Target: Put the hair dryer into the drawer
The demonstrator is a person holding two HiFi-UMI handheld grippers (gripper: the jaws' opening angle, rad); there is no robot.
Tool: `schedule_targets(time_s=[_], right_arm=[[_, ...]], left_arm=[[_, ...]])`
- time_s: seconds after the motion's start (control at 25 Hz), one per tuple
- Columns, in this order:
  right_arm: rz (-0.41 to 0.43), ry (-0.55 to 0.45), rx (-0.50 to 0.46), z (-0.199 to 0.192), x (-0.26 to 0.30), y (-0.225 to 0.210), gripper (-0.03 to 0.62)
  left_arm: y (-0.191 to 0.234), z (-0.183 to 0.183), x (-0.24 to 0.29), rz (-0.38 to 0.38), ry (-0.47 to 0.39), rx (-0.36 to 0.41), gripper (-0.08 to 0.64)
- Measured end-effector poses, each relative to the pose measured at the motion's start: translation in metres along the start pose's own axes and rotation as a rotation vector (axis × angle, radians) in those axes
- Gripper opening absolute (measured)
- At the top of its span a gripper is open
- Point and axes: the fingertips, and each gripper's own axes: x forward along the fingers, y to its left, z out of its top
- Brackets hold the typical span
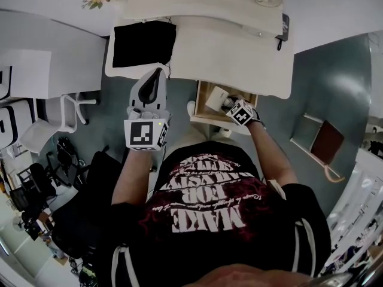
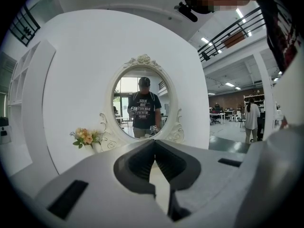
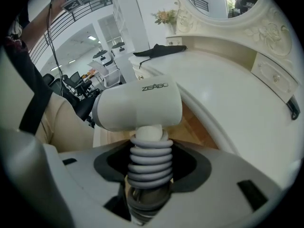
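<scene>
A white hair dryer (image 3: 137, 103) with its grey cord wound round the handle (image 3: 151, 163) is held in my right gripper (image 3: 151, 177), which is shut on that handle. In the head view the dryer (image 1: 216, 98) hangs over the open wooden drawer (image 1: 202, 111) under the white dressing table (image 1: 227, 52), with the right gripper (image 1: 229, 104) tilted steeply down. The drawer's wooden inside (image 3: 195, 127) shows behind the dryer. My left gripper (image 1: 157, 72) points at the table's front edge, left of the drawer. Its jaws (image 2: 153, 144) meet at the tips with nothing between them.
A black cloth (image 1: 143, 43) lies on the tabletop's left part. A flower bunch (image 2: 85, 137) and an oval mirror (image 2: 142, 103) stand at the back. A beige stool (image 3: 71, 122) is below the drawer. White chairs (image 1: 60, 115) stand left, and a brown-seated chair (image 1: 326, 142) right.
</scene>
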Motion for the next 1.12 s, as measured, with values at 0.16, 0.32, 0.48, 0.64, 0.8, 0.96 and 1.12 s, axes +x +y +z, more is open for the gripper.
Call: schedule_targets(time_s=[0.16,0.32,0.48,0.64,0.8,0.96,1.12], right_arm=[[-0.006,0.05,0.02,-0.012,0.011,-0.006,0.232],[-0.016,0.099,0.045,-0.021,0.024,-0.009,0.232],[-0.033,0.124,0.064,-0.025,0.034,-0.011,0.232],[-0.054,0.145,0.087,-0.03,0.044,-0.015,0.232],[-0.075,0.17,0.107,-0.035,0.049,-0.019,0.233],[-0.101,0.188,0.118,-0.038,0.054,-0.023,0.238],[-0.113,0.202,0.13,-0.041,0.056,-0.021,0.241]], left_arm=[[0.0,-0.002,0.004,-0.009,0.009,0.006,0.005],[0.001,-0.002,0.006,-0.017,0.015,0.015,0.005],[0.001,-0.003,0.005,-0.025,0.024,0.026,0.005],[0.003,-0.005,0.003,-0.03,0.029,0.032,0.004],[0.003,-0.004,0.003,-0.032,0.031,0.035,0.005],[0.002,-0.003,0.004,-0.037,0.031,0.039,0.005],[0.001,-0.003,0.001,-0.038,0.028,0.038,0.004]])
